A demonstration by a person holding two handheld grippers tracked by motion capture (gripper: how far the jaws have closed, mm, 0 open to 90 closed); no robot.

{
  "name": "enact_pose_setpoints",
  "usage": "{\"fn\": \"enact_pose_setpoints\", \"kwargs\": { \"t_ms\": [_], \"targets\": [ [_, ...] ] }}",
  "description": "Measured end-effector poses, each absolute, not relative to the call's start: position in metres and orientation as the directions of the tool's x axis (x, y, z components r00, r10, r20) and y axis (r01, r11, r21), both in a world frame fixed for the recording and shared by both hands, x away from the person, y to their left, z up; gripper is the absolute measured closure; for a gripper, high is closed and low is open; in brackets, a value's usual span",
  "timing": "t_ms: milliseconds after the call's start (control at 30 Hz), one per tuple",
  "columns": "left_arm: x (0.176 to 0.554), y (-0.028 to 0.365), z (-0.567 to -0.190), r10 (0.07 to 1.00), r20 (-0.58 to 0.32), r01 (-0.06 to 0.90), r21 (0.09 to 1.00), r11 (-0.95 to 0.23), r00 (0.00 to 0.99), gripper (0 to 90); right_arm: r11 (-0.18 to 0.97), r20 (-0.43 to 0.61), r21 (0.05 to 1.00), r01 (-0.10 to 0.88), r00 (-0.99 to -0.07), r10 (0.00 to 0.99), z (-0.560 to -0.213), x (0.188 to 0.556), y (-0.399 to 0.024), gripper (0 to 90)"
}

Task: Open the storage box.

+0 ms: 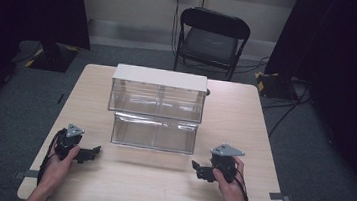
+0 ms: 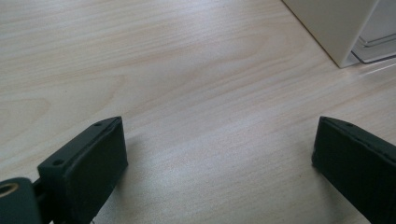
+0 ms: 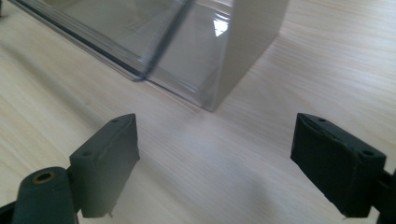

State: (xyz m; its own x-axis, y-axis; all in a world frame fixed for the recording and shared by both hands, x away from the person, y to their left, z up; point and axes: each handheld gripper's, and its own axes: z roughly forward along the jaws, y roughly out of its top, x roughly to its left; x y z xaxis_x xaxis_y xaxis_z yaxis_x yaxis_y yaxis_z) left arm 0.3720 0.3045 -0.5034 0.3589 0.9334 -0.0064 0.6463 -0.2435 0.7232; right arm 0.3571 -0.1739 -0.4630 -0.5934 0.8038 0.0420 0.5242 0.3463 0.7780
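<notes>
1. Nearest the high camera, a person's forearms enter from the bottom edge and are cut off there. Each hand holds a black gripper resting low over the light wooden table (image 1: 157, 189).
2. The left gripper (image 1: 91, 151) is near the table's front left, and the right gripper (image 1: 198, 169) near the front right. They are well apart and point inward toward each other.
3. Between and beyond them stands a clear two-tier drawer box (image 1: 157, 109) with a white top and sides. The lower tier juts forward of the upper. Glare on the clear fronts makes the contents impossible to make out.
4. In the left gripper view, the box's white corner (image 2: 336, 28) is cut off at the upper right.
5. In the right gripper view, the box's clear lower corner (image 3: 187, 51) lies just ahead, blurred.
6. Both grippers' jaws are spread wide, holding nothing, with bare table between them.
7. A black folding chair (image 1: 212, 38) stands behind the table.
</notes>
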Motion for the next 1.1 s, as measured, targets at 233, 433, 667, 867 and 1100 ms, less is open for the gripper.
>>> {"fn": "enact_pose_setpoints", "kwargs": {
  "t_ms": [233,433,667,867,1100],
  "targets": [
    [0.372,0.305,-0.503,0.933,-0.007,0.646,0.723,-0.243,0.359,2.7,0.346,0.061,0.782,0.519,-0.616,0.786,-0.456,0.359,-0.159,14.6],
    [0.372,0.304,-0.503,0.933,-0.007,0.646,0.723,-0.243,0.359,2.7,0.367,0.045,0.775,0.514,-0.625,0.779,-0.454,0.368,-0.148,14.6],
    [0.372,0.304,-0.503,0.933,-0.007,0.646,0.723,-0.243,0.359,2.7,0.379,0.04,0.765,0.52,-0.627,0.778,-0.459,0.38,-0.14,14.1],
    [0.372,0.305,-0.503,0.933,-0.006,0.646,0.723,-0.245,0.36,2.7,0.367,0.078,0.754,0.544,-0.629,0.773,-0.467,0.387,-0.132,14.1],
    [0.372,0.305,-0.503,0.933,-0.005,0.646,0.723,-0.245,0.36,2.7,0.359,0.077,0.763,0.538,-0.627,0.775,-0.471,0.388,-0.128,14.1]
  ]
}}
